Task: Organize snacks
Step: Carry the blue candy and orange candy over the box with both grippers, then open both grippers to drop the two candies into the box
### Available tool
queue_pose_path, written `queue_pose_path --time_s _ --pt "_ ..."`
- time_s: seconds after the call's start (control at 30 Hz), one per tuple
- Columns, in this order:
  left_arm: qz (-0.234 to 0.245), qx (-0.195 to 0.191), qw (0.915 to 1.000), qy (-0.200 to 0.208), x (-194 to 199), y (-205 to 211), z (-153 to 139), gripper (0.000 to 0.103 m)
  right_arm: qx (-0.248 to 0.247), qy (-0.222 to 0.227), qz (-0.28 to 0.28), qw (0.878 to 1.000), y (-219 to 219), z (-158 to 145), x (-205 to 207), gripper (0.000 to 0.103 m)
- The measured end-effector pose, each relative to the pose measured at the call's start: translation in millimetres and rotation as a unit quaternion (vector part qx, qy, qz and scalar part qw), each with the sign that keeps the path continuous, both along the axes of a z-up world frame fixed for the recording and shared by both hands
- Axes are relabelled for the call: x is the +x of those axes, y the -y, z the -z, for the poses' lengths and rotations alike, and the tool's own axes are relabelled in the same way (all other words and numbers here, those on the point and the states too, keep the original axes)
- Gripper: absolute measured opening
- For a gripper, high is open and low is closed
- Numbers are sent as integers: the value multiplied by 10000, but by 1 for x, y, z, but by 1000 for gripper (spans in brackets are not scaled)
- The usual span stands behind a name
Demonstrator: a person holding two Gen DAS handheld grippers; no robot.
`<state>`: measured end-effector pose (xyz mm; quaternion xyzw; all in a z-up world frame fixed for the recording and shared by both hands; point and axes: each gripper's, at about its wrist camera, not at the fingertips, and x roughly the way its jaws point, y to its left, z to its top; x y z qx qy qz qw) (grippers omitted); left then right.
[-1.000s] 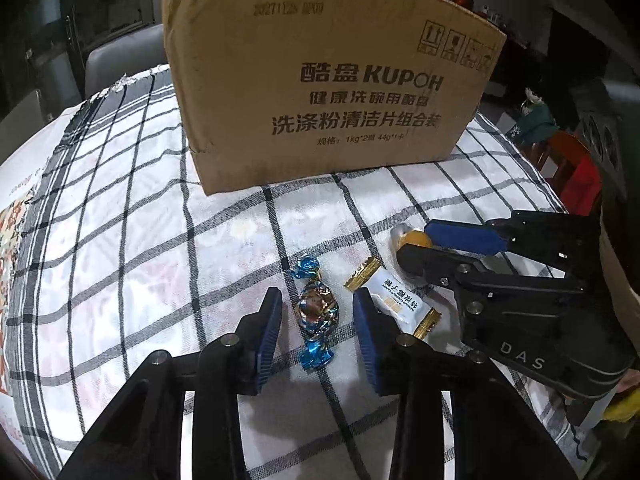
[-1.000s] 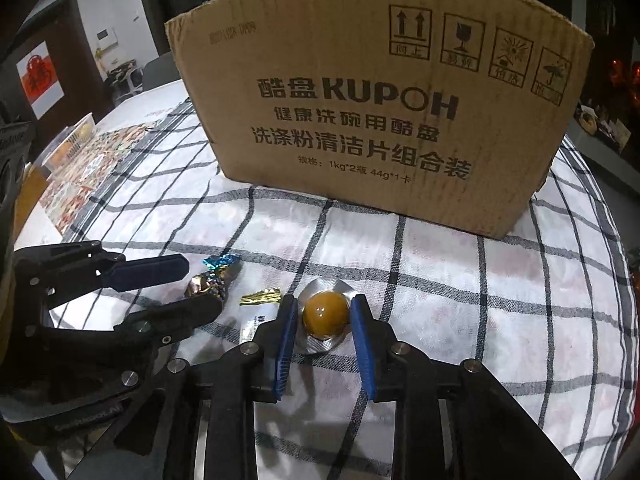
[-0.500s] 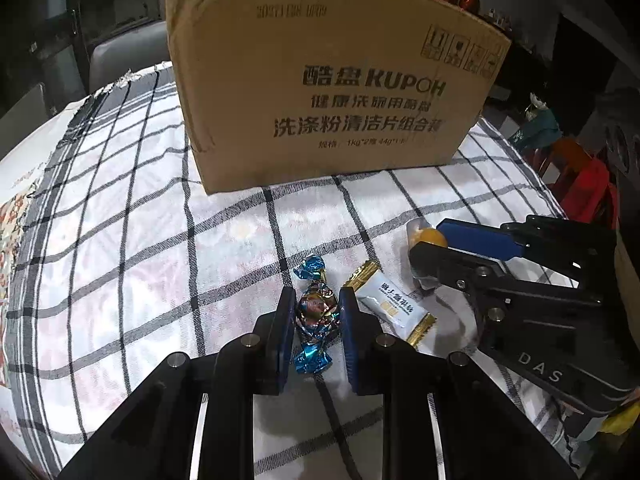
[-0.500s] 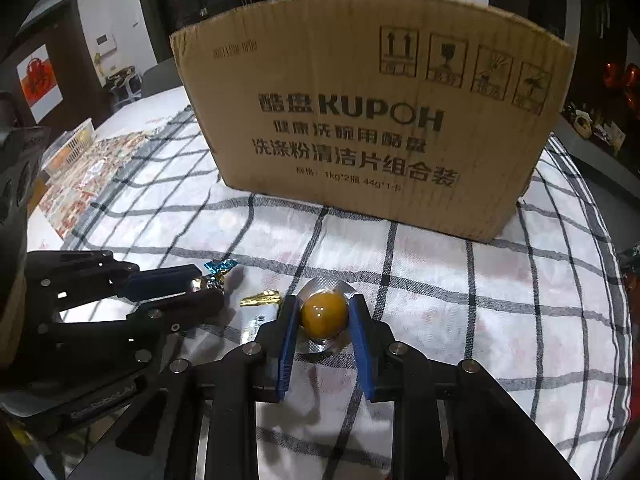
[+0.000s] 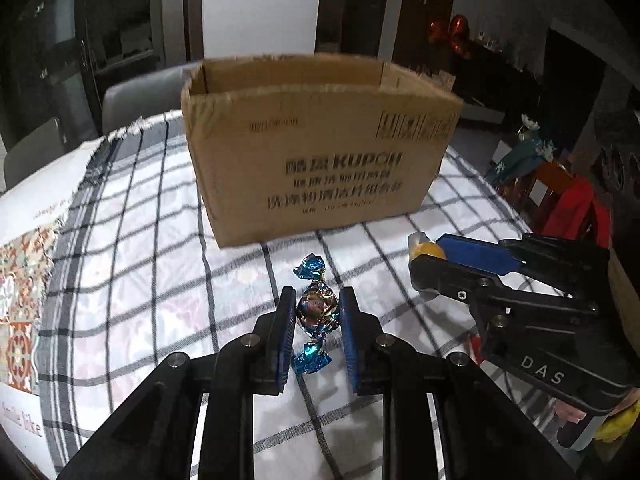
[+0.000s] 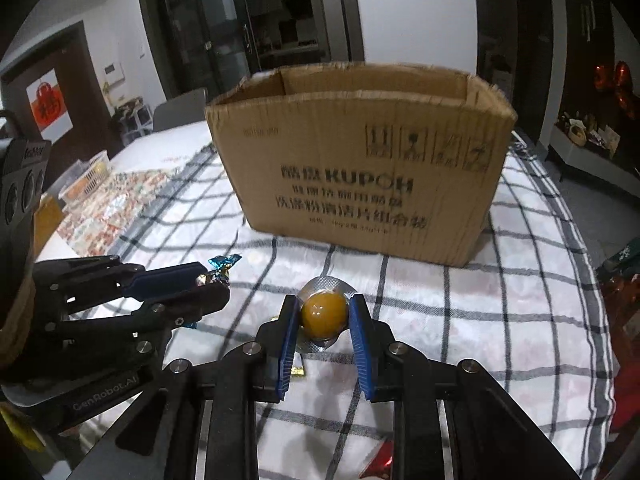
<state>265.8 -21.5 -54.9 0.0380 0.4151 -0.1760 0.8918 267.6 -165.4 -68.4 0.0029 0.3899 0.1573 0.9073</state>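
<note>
1. Blue-padded fingers of our left hand-held gripper (image 5: 316, 320) clamp a blue-and-brown foil-wrapped twist candy (image 5: 317, 311), which we hold clear above the table (image 5: 132, 264) with its white, black-checked cloth.
2. Our right hand-held gripper (image 6: 325, 320) is closed on a round amber sweet in a silver foil blister (image 6: 323, 315), also off the cloth.
3. Beyond both stands an open brown cardboard box printed KUPOH (image 6: 360, 168).
4. We see a gold wrapper edge (image 6: 298, 372) under the right gripper's left finger.

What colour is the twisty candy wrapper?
Shiny blue at the twisted ends of the candy, with a multicoloured foil middle. The left wrist view shows it best.
</note>
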Motion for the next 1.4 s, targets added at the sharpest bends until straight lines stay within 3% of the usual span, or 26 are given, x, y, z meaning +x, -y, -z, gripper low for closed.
queue_pose_path --time_s 0.7,1.4 --pt "-26 -166 9945 1030 4 2 -86 22 261 937 117 9952 11 -81 -3 27" --pt "-58 -79 9871 1601 55 7 -133 22 70 1426 253 9894 22 -130 48 27"
